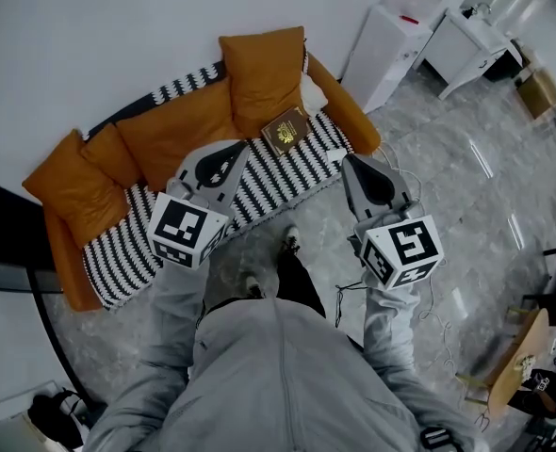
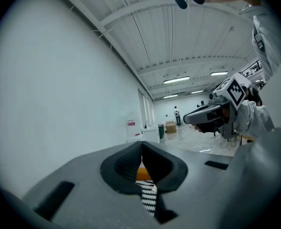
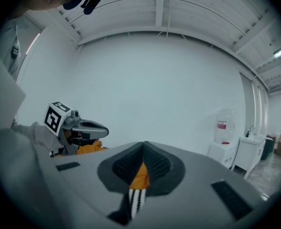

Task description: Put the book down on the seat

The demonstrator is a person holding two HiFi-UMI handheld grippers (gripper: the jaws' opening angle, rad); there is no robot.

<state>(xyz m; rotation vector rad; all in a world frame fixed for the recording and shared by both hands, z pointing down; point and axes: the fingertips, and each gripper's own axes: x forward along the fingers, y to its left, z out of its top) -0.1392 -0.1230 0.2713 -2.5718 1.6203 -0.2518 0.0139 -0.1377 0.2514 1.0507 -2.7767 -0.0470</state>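
Note:
A brown book (image 1: 286,128) with a gold emblem lies flat on the striped seat (image 1: 259,182) of an orange sofa, in front of the upright orange cushion (image 1: 264,78). My left gripper (image 1: 229,151) is held over the seat's front, a short way left of and nearer than the book, with its jaws shut and empty (image 2: 141,147). The right gripper (image 1: 353,163) is held off the sofa's right end, also shut on nothing (image 3: 143,147). Each gripper shows in the other's view: the right gripper (image 2: 212,116), the left gripper (image 3: 78,128).
A white water dispenser (image 1: 391,50) and a white table (image 1: 466,45) stand right of the sofa. There is a cardboard box (image 1: 539,90) at the far right, and a wooden chair (image 1: 518,356) at the lower right. My feet (image 1: 287,243) stand on the marble floor before the sofa.

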